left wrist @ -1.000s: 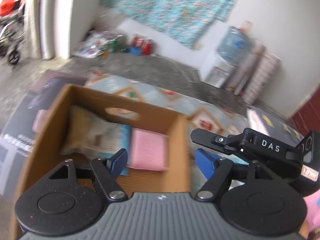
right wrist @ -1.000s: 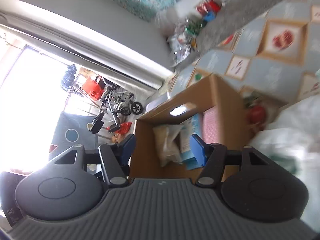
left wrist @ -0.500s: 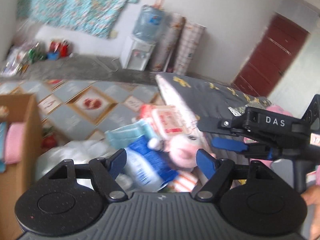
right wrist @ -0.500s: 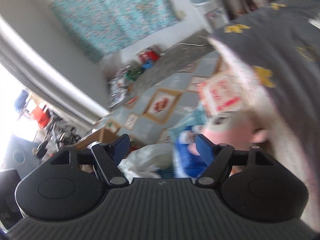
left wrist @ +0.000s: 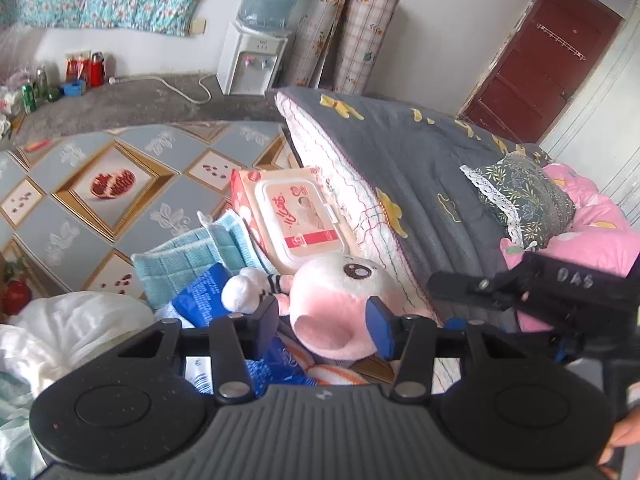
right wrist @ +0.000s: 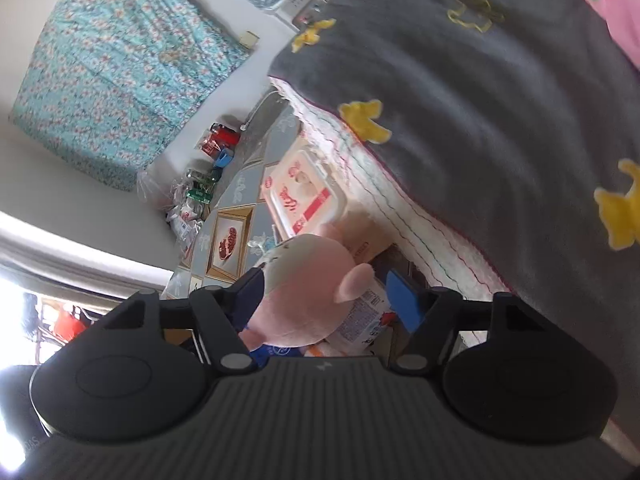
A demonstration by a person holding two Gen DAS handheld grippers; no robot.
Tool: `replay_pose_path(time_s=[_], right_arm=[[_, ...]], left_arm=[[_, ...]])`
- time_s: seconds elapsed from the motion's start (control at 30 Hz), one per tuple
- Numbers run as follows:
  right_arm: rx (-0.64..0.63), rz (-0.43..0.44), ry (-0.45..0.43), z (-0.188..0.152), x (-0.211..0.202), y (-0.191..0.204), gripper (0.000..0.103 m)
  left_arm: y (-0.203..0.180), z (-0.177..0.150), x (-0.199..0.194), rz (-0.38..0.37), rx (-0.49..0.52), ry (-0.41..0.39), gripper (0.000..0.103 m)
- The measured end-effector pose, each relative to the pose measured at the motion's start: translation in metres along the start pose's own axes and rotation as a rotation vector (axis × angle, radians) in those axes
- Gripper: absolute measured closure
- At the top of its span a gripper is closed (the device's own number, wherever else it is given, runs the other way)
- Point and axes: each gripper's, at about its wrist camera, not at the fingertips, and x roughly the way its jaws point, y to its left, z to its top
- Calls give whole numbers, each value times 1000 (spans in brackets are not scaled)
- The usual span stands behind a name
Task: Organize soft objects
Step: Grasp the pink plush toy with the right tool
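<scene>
A pink and white plush toy (left wrist: 340, 304) lies on a pile of soft packs on the floor, against the mattress edge. My left gripper (left wrist: 324, 324) is down over it, with the plush between its closing jaws; I see no firm squeeze. In the right wrist view the same plush (right wrist: 304, 292) sits between the fingers of my right gripper (right wrist: 328, 292), whose jaws are also closing. Its left finger is at the plush and the blue right pad stands apart from it. From the left wrist view, the right gripper (left wrist: 452, 312) comes in from the right.
Behind the plush are a wet-wipes pack (left wrist: 296, 216), a teal towel (left wrist: 188, 256) and a blue packet (left wrist: 208, 300). A white plastic bag (left wrist: 72, 328) lies left. The grey-covered mattress (left wrist: 420, 168) with pillow (left wrist: 524, 196) and pink quilt (left wrist: 592, 232) bounds the right.
Both views swung away from the cardboard box to the pile by the mattress and dropped closer. The left jaws narrowed, and the plush now sits between both pairs of fingers.
</scene>
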Motion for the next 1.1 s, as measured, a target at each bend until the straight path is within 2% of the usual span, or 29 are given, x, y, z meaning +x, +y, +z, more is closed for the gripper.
replay_pose_path(time_s=[0.17, 0.3, 0.63, 0.8, 0.9, 1.1], right_arm=[[114, 69, 52, 2, 26, -11, 38], [162, 98, 82, 6, 43, -11, 37], [251, 107, 118, 14, 81, -11, 36], [248, 107, 132, 14, 95, -6, 33], [209, 95, 112, 13, 96, 1, 37], [94, 91, 53, 10, 68, 26, 39]], left_arm=[[3, 9, 16, -36, -46, 22, 53], [3, 16, 31, -70, -51, 62, 47], [8, 21, 44, -96, -39, 95, 40], [3, 19, 49, -96, 4, 114, 39], [-1, 19, 47, -95, 11, 121, 39], [-7, 19, 20, -129, 6, 89, 39]])
